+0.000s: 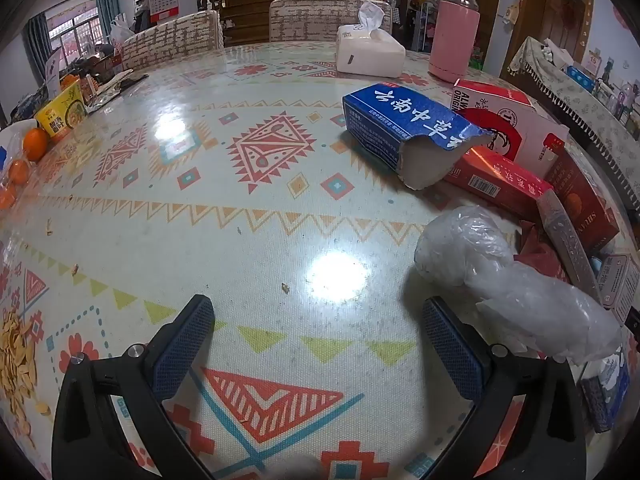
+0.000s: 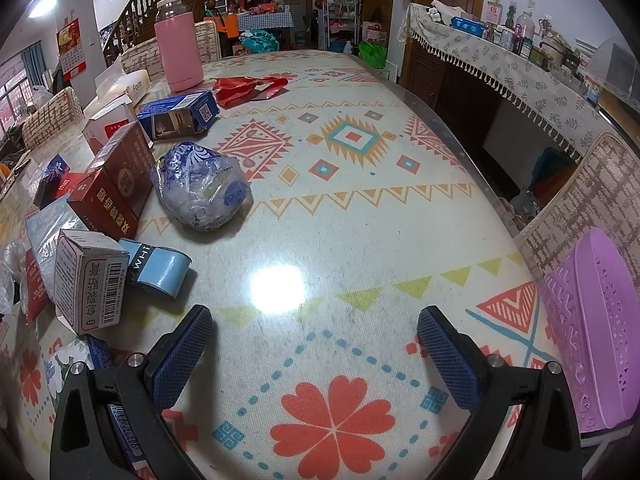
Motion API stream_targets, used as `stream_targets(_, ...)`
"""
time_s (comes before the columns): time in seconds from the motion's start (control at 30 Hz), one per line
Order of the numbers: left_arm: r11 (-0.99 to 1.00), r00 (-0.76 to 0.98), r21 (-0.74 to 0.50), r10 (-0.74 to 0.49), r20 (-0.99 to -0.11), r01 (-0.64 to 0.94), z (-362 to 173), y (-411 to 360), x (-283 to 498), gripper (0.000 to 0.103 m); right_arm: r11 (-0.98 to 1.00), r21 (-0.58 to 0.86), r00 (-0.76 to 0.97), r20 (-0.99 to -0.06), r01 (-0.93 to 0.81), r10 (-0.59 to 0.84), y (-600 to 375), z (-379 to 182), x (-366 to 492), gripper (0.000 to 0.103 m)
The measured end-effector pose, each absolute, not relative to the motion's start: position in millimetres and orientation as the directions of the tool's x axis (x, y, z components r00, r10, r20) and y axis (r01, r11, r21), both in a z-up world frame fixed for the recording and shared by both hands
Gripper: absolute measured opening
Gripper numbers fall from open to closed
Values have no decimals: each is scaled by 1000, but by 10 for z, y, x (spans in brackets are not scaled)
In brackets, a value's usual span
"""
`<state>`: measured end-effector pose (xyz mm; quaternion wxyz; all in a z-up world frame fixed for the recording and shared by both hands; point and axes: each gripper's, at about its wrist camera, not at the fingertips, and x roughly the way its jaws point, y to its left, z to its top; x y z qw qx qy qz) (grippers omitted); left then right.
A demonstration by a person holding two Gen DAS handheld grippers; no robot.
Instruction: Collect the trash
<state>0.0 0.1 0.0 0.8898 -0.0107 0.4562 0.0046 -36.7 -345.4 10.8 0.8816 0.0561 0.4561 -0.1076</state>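
Trash lies on a patterned table. In the left wrist view a torn blue box [image 1: 404, 128], a red box [image 1: 496, 180], a white-and-red carton [image 1: 516, 120] and a crumpled clear plastic bag [image 1: 500, 280] lie at the right. My left gripper [image 1: 318, 344] is open and empty, the bag just beside its right finger. In the right wrist view a crumpled blue-and-clear bag [image 2: 200, 188], a dark red box [image 2: 116, 184], a grey box [image 2: 88, 280] and a light blue wrapper [image 2: 160, 272] lie at the left. My right gripper [image 2: 314, 348] is open and empty above bare tabletop.
A purple perforated basket [image 2: 596, 340] sits at the table's right edge. A pink flask [image 1: 454, 32] and tissue box [image 1: 368, 52] stand at the far side. Oranges [image 1: 34, 144], a yellow cup [image 1: 64, 108] and seed shells [image 1: 16, 360] lie at the left. Chairs surround the table.
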Motion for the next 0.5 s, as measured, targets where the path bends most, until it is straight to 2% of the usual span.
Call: stream_targets(0.5, 1000, 534, -9, -21, -845, 25, -6, 31, 72, 103, 972, 4, 556, -821, 234, -131, -3466, 70, -376, 103)
